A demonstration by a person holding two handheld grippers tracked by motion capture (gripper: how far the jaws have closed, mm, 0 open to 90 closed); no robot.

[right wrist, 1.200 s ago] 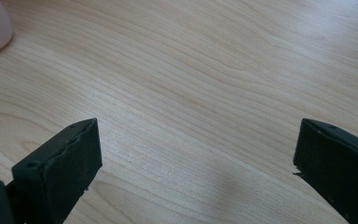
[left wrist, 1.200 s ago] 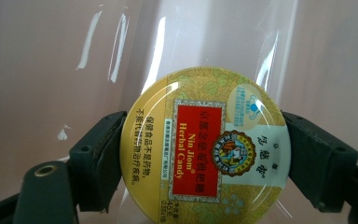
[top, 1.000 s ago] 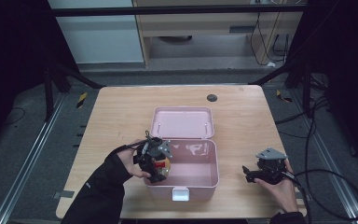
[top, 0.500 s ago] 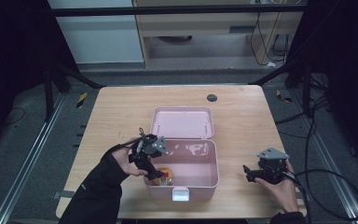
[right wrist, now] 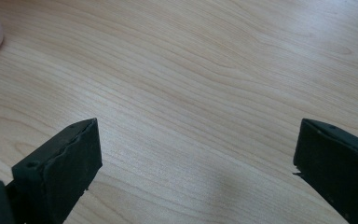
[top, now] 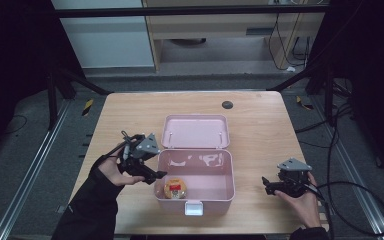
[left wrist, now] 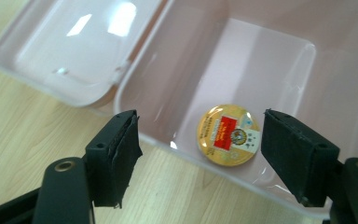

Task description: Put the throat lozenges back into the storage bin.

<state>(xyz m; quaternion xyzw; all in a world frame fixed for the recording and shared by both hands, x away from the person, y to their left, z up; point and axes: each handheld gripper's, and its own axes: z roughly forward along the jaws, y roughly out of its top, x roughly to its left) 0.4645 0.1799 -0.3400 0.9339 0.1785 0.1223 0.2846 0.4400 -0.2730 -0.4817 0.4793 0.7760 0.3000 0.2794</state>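
Pink box (top: 195,182) is sitting open mid-worktop (top: 260,125) in the high view, lid (top: 196,131) lying back flat. Round gold tin (top: 175,189) is resting in its front left corner. Left gripper (top: 156,175) is hovering at the box's left wall, just beside the tin. Right gripper (top: 266,184) is waiting well apart, right of the box.

Left gripper view: jaws are standing wide, holding nothing; the tin (left wrist: 229,134) is lying between them, beyond the tips.

Right gripper view: jaws are gaping wide over bare wood, holding nothing.
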